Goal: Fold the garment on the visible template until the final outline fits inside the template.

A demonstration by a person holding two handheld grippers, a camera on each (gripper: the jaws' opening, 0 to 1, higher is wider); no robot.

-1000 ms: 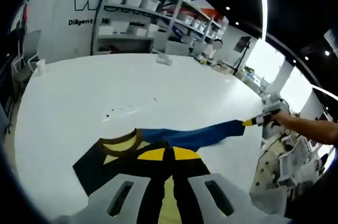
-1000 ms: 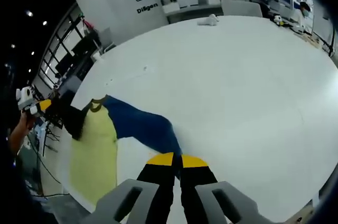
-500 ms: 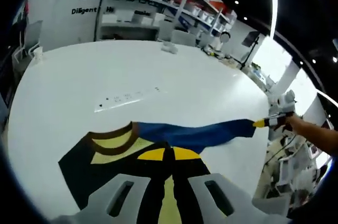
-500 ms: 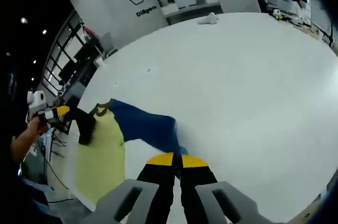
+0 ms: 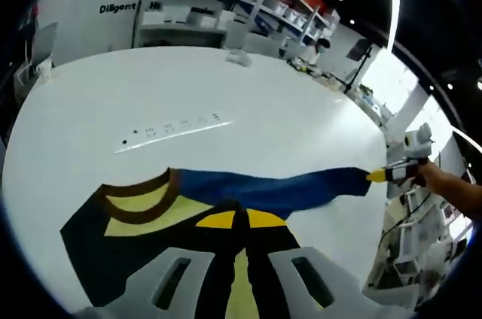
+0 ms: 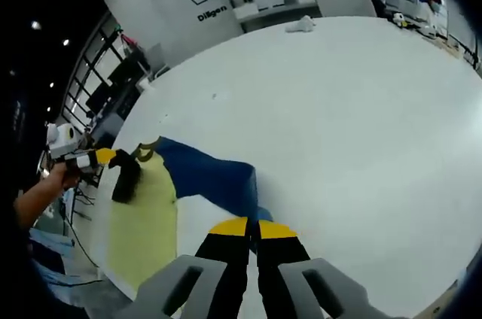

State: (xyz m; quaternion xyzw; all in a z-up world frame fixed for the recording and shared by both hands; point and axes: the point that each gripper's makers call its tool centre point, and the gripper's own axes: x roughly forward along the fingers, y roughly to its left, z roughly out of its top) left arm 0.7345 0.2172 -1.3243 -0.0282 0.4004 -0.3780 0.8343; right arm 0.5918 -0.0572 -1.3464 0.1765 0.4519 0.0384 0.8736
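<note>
Both grippers are closed on the blue, yellow and black fabric garment (image 5: 248,195): left gripper (image 5: 241,221) at one end, right gripper (image 6: 252,229) at the other (cloth stretched taut between, presumably for folding) over the white table (image 5: 188,101).

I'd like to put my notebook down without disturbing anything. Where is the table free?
Most of the white table is bare, from the garment across to the small white object at the far edge. It is crowded along the near edge, where both grippers pinch the stretched cloth.
</note>
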